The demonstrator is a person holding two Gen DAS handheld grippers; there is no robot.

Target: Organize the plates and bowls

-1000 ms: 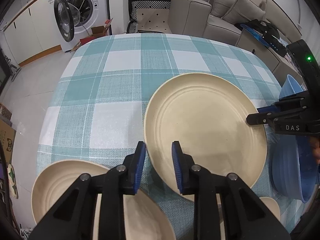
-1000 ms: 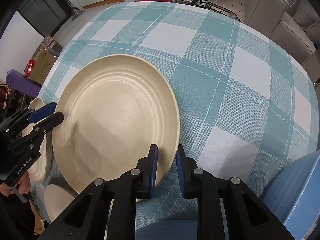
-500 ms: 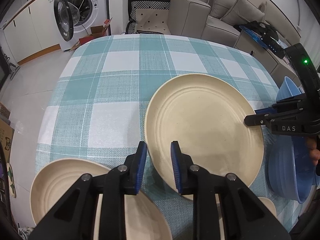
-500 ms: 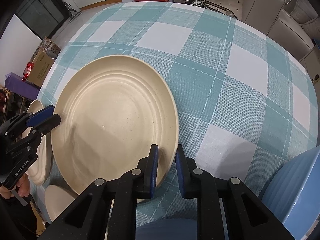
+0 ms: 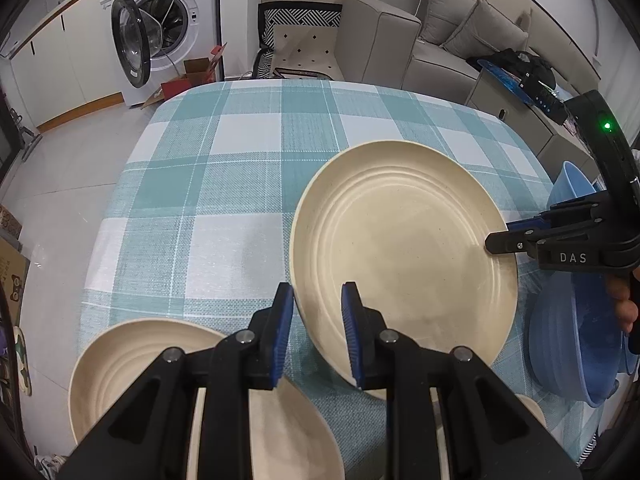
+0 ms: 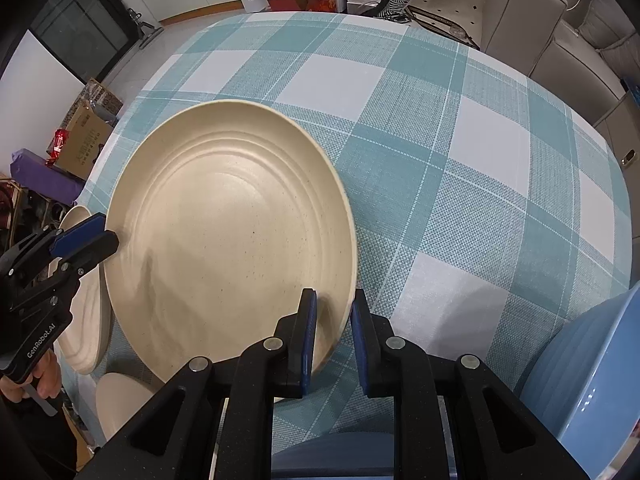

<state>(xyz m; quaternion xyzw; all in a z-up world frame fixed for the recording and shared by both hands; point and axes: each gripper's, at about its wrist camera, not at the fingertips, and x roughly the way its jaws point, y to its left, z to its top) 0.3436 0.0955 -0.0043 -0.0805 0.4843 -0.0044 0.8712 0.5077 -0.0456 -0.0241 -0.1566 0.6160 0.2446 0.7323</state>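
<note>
Early in the sorting, by the look of it. Large cream plate [image 5: 404, 248] held off the checked worktop [image 5: 224, 184] by both grippers at once: left gripper [image 5: 316, 336] clenched on the rim at the plate's 7 o'clock in the left wrist view, right gripper [image 6: 332, 340] clamped on the rim at the plate's 5 o'clock in the right wrist view. Not yet stacked. Second cream plate [image 5: 128, 364] lying at 8 o'clock of the held one, a third overlapping it nearer the camera; smaller cream dish [image 6: 120, 400] just beside. Blue bowls [image 5: 576, 340] nested at 4 o'clock. Legible: "DAS" on the right gripper's body, "GenRobot.AI" on the left's. Washing machine [image 5: 160, 36] labels too small to read.
</note>
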